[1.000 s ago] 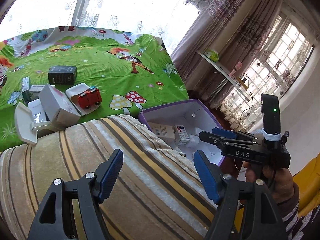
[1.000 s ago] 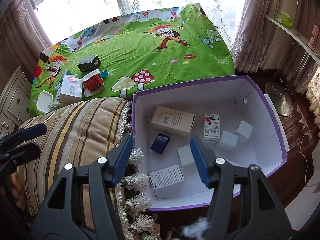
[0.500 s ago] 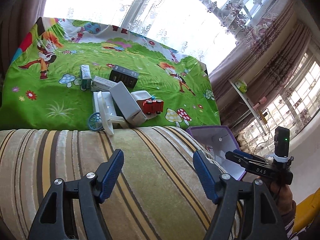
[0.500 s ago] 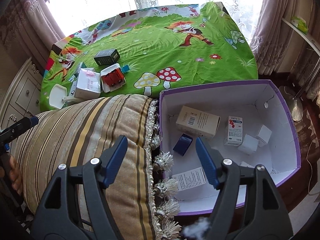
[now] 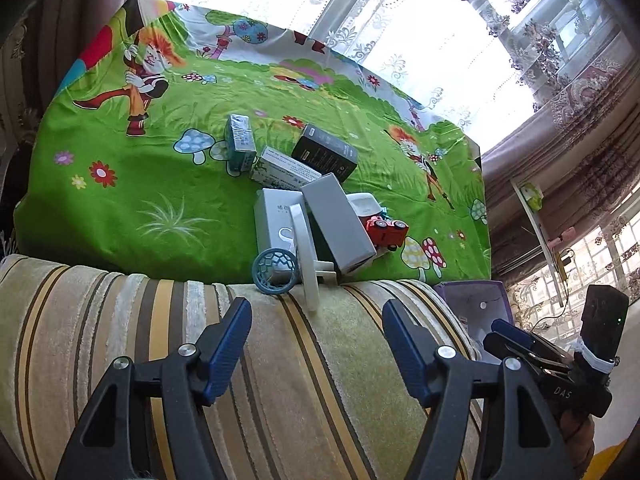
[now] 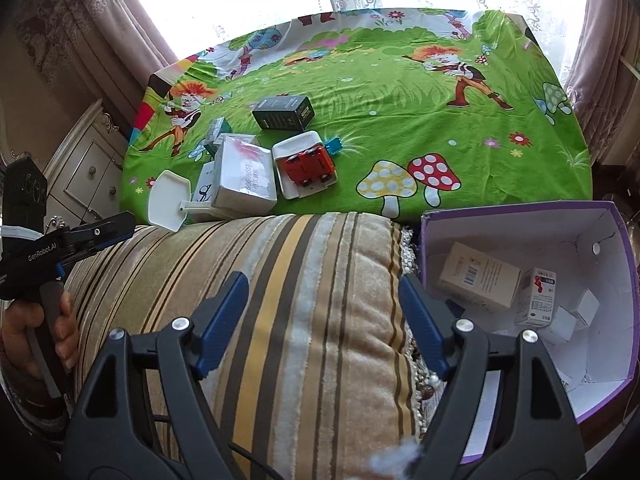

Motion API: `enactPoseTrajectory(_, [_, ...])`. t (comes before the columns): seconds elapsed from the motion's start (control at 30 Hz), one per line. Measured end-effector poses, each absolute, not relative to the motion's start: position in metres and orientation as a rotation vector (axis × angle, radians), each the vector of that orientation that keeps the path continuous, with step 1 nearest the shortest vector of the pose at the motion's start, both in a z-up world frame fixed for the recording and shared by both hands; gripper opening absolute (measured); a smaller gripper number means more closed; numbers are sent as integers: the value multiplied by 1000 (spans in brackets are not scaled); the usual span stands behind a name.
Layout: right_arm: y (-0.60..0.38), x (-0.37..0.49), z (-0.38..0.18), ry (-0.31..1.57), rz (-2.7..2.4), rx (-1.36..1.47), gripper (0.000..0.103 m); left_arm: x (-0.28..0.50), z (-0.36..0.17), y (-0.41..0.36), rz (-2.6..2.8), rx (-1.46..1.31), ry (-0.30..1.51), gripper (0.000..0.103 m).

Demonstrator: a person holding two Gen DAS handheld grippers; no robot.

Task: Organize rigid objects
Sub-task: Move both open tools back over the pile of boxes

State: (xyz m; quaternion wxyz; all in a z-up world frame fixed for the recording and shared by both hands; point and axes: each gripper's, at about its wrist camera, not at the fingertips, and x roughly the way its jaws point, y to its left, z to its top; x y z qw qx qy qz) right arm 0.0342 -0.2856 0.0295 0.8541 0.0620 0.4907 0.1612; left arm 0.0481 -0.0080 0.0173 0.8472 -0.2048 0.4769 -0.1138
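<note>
Hovering over a striped cushion [image 5: 168,344], the left gripper [image 5: 316,344] had its blue fingers spread wide with nothing between them. The right gripper [image 6: 324,320] was likewise wide open and empty above the same cushion. Just ahead of the left gripper, at the cushion's far edge, lay a blue mesh ring [image 5: 275,271] touching a white paddle-shaped piece [image 5: 306,256]. Beyond these, a cluster sat on a green cartoon-print cloth [image 5: 132,184]: two pale grey boxes [image 5: 338,226], a red toy car [image 5: 386,231] on a white tray [image 6: 294,148], a white-and-green box [image 5: 284,170], a teal box [image 5: 239,142], and farthest, a black box [image 5: 325,153]. To the right of the right gripper stood a purple-edged open box [image 6: 624,280], white inside, holding a beige carton [image 6: 478,276], a small red-marked white carton [image 6: 538,296] and small white cubes [image 6: 576,314].
</note>
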Motion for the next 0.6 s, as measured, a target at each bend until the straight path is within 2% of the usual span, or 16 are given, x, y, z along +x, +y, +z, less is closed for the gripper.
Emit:
enactPoseTrajectory(0.07, [-277,42,28,1042,361,136,80,55,15,-8,-240,-427,1015,67])
enactPoseTrajectory(0.2, [-261,60,20,1085,410,149,80,68,9,-8,-233,-426,1039,57])
enactPoseTrajectory(0.43, [-243,98,-2,1192,533,290,80,80,1,-8,-235,-434,1057,48])
enactPoseTrajectory(0.53, [-235,114,-12,1233,559,352,81,83,-4,-8,-235,-440,1065,41])
enactPoseTrajectory(0.6, [-232,124,-18,1255,563,400,85,84,-6,-7,-236,-445,1070,32])
